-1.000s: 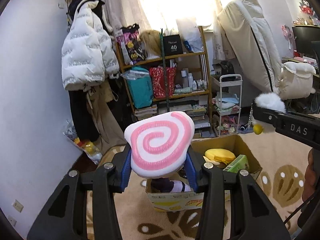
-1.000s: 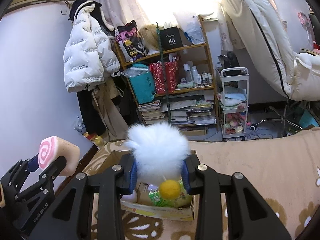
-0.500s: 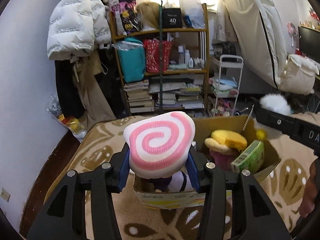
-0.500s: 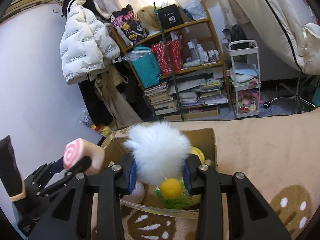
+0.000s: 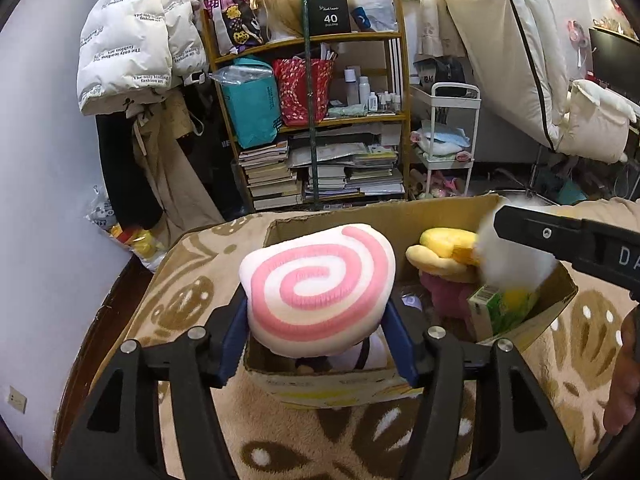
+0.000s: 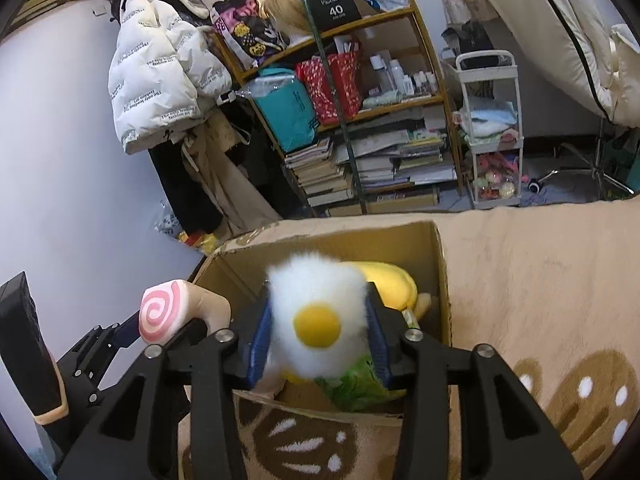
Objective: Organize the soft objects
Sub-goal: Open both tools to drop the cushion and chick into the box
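Note:
A pink-and-white spiral plush (image 5: 316, 284) sits between the blue pads of my left gripper (image 5: 316, 322), above the near left corner of an open cardboard box (image 5: 360, 216). The jaws are opening, and the pads still touch the plush's sides. My right gripper (image 6: 318, 340) hangs over the box (image 6: 438, 280) with a white fluffy toy (image 6: 316, 292) between its pads. That toy carries a yellow ball. These jaws are opening too, with the fluff still pinched. Inside the box lie a yellow plush (image 5: 444, 240) and a green carton (image 5: 492, 312). The right wrist view shows the spiral plush (image 6: 164, 312) at lower left.
The box stands on a beige rug with brown patterns (image 5: 320, 440). Behind it are a crowded bookshelf (image 5: 320, 160), a white trolley (image 5: 448, 140) and a hanging white puffer jacket (image 5: 132, 52). Dark floor (image 5: 112, 300) edges the rug on the left. A person's hand (image 5: 624, 360) shows at the right.
Both grippers have come down toward the box, which now fills more of each view. Both pairs of jaws stand wider. Each toy stays between its pads.

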`<state>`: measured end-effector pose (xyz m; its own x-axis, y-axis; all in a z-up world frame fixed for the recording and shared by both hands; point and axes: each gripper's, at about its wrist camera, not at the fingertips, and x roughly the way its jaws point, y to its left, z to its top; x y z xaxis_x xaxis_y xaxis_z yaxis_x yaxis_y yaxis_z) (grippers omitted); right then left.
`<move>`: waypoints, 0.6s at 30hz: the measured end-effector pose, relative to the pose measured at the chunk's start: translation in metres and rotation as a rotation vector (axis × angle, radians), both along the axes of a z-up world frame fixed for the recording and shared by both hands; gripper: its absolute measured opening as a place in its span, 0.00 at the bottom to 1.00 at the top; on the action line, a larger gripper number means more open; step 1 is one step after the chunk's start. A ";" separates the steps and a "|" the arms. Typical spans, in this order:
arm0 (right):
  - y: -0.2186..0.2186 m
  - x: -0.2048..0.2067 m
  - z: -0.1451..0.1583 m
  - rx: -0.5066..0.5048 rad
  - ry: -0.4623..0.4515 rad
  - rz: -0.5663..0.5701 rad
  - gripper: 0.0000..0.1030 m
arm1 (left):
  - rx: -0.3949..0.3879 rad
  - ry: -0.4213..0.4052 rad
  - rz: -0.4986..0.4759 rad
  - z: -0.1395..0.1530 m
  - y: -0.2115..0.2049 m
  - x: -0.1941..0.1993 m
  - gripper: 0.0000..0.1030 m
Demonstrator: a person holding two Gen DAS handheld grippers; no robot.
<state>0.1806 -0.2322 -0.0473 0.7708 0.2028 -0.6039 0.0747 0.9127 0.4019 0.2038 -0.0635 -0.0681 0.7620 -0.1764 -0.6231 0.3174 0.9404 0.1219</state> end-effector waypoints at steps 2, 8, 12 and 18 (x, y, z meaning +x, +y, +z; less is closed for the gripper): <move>-0.001 -0.002 0.000 0.000 0.001 -0.001 0.50 | -0.020 0.004 -0.004 0.002 0.002 -0.001 0.62; -0.003 -0.010 0.003 -0.010 -0.009 -0.012 0.60 | -0.060 -0.056 -0.013 0.013 0.005 -0.013 0.89; -0.005 -0.019 0.009 -0.045 -0.021 -0.042 0.66 | -0.046 -0.088 0.005 0.019 0.006 -0.017 0.90; -0.011 -0.027 0.016 -0.061 -0.027 -0.081 0.87 | -0.032 -0.093 0.054 0.021 0.014 -0.021 0.91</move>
